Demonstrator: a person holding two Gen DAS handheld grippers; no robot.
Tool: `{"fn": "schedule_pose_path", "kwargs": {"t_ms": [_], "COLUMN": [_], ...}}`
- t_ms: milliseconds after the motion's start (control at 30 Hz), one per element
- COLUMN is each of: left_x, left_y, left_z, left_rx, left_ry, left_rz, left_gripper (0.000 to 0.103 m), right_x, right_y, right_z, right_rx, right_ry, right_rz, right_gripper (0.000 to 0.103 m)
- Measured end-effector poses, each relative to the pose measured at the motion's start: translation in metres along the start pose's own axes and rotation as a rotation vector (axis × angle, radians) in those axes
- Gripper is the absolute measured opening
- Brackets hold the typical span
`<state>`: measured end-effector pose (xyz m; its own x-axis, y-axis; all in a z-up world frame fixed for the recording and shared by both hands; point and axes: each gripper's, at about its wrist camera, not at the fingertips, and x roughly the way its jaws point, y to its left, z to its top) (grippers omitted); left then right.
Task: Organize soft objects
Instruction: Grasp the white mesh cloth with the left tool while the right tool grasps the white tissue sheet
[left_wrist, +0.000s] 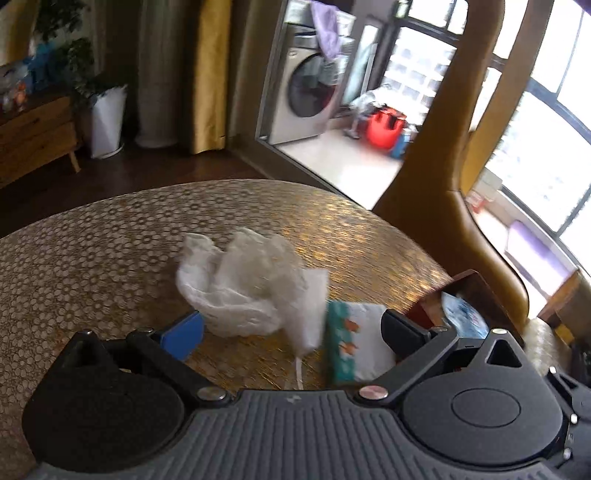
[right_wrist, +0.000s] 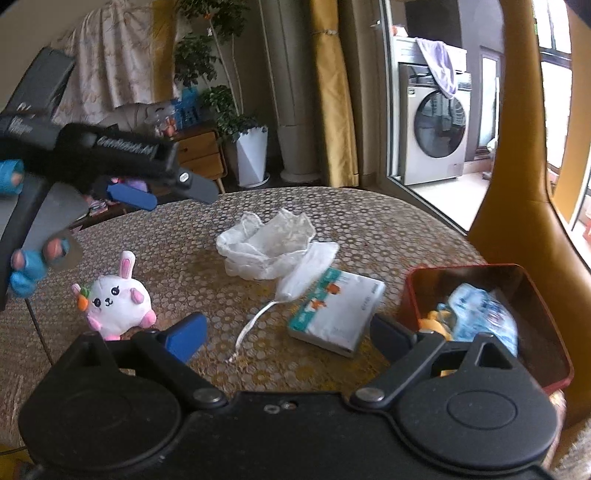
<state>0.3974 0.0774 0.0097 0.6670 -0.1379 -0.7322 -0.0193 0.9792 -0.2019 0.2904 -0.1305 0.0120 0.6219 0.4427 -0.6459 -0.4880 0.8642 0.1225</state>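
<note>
A crumpled white lace cloth (left_wrist: 243, 280) (right_wrist: 271, 245) lies mid-table, with a white face mask (right_wrist: 306, 269) and its ear loop beside it. A tissue pack (left_wrist: 351, 341) (right_wrist: 338, 312) with green trim lies to its right. A white and pink bunny plush (right_wrist: 116, 297) sits at the left. A red tin box (right_wrist: 491, 314) (left_wrist: 454, 295) at the right holds a blue packet and an orange toy. My left gripper (left_wrist: 291, 326) is open above the cloth; it also shows at upper left in the right wrist view (right_wrist: 166, 194). My right gripper (right_wrist: 290, 336) is open and empty, low over the table.
The round table (right_wrist: 388, 221) has a gold patterned cover. A mustard chair back (right_wrist: 517, 184) stands at the right, close to the tin. Beyond are curtains, a potted plant, a wooden dresser and a washing machine.
</note>
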Motion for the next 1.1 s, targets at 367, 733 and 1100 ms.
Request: {"fn": "schedule_pose_path", "kwargs": {"t_ms": [367, 733, 1100], "left_x": [0.085, 0.158, 0.193], "left_y": [0.013, 0.015, 0.037], "left_z": [0.015, 0.006, 0.008], "left_rx": [-0.043, -0.061, -0.127], "left_ry": [0.070, 0.166, 0.205], "left_rz": [0.133, 0.199, 0.207], "left_gripper": [0.103, 0.103, 0.103], "right_x": [0.082, 0.155, 0.195], "right_y": [0.002, 0.007, -0.002], "right_z": [0.022, 0.033, 0.031], "right_rx": [-0.014, -0.072, -0.077], "right_ry": [0.058, 0.115, 0.164], "right_rz": [0.024, 0.044, 0.092], "right_gripper": [0.094, 0.088, 0.083]}}
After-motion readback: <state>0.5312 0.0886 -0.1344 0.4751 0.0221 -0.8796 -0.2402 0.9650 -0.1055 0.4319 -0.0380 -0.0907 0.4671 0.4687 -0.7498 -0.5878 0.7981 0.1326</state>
